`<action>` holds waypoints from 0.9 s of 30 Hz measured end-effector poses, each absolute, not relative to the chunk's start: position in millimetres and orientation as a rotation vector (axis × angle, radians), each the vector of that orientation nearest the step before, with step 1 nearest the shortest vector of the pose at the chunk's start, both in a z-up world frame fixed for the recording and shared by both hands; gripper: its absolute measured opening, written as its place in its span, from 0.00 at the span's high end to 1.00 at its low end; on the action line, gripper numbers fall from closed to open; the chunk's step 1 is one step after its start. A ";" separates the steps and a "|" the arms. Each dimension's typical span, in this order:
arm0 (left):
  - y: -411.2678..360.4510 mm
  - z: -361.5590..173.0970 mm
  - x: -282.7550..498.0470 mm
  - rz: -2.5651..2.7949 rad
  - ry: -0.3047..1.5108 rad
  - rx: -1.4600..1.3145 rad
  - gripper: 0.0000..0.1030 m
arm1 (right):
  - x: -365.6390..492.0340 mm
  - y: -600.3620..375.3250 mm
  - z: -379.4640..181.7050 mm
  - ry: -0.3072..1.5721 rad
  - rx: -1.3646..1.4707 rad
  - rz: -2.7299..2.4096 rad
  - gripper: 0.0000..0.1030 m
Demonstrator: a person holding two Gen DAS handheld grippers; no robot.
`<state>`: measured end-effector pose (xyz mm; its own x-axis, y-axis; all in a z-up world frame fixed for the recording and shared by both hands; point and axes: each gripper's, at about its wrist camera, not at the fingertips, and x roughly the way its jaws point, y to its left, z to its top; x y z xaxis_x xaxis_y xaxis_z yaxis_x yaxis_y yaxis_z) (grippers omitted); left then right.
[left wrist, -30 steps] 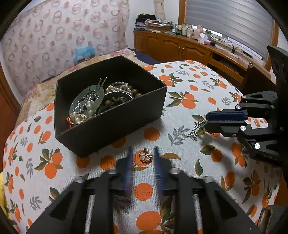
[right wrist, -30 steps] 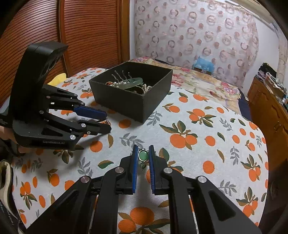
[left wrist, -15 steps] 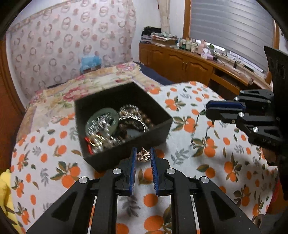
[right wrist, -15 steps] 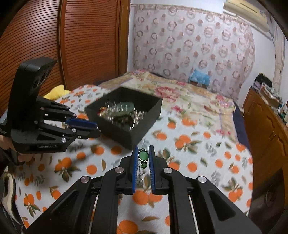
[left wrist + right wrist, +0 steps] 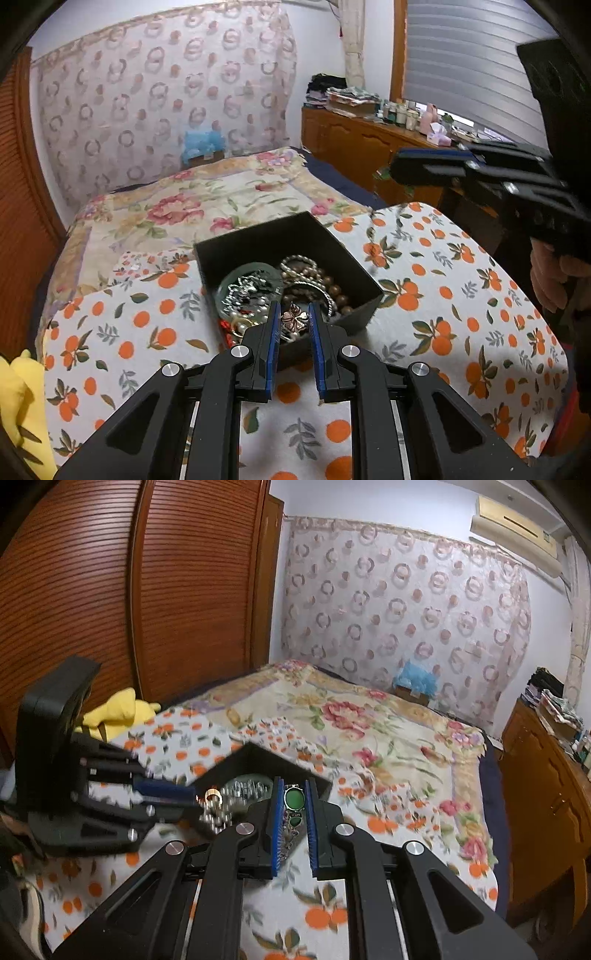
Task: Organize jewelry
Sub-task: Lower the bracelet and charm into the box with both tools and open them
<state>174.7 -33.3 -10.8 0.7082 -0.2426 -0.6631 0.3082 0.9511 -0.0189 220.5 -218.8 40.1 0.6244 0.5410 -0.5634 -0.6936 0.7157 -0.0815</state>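
Both grippers grasped jewelry above the black cardboard box [image 5: 334, 240].
The left gripper [image 5: 293, 317] clenched a rose-gold flower pendant [image 5: 294, 318]; the right gripper [image 5: 294, 799] clenched a green-stone silver bracelet [image 5: 293, 799].

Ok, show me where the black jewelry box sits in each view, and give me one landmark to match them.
Left wrist view: the black jewelry box is at centre, just beyond the left gripper, open top showing beads and pearls.
Right wrist view: the box is left of centre, partly hidden behind the right gripper and the other gripper.
Shared landmark: the blue plush toy against the patterned curtain.
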 end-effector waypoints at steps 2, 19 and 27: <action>-31.2 -10.1 176.7 -0.299 0.720 0.091 0.86 | 229.1 -210.6 44.8 0.529 -0.297 0.731 0.88; -14.7 -10.1 207.3 -0.237 0.719 0.077 0.86 | 287.5 -168.2 14.4 0.599 -0.285 0.723 0.79; -11.6 -13.6 235.7 -0.211 0.733 0.079 0.86 | 293.2 -181.8 1.1 0.627 -0.267 0.691 0.79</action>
<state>235.7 -11.6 -13.6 0.7234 -0.1629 -0.6709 0.2183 0.9759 -0.0015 293.2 -181.8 1.1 0.5979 0.5100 -0.6184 -0.6646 0.7467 -0.0267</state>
